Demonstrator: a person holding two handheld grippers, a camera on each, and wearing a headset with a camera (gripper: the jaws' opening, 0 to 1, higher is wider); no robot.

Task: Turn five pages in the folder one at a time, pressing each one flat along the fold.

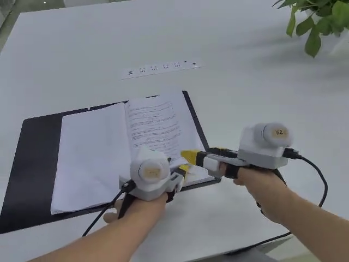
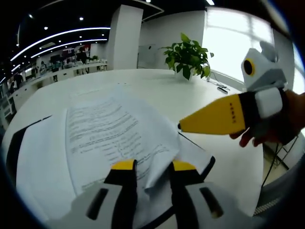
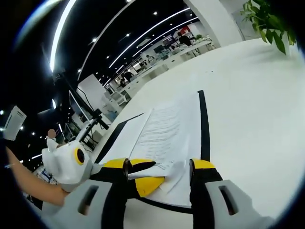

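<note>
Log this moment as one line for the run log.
left tool open, jaws astride near corner of printed page | right tool open, close beside it | folder lying open on table

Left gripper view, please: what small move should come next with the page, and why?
Probably close the left tongs on the page corner. The corner rises between their jaws, which stand apart, so nothing grips it yet. The right tongs stand open close beside them.
</note>
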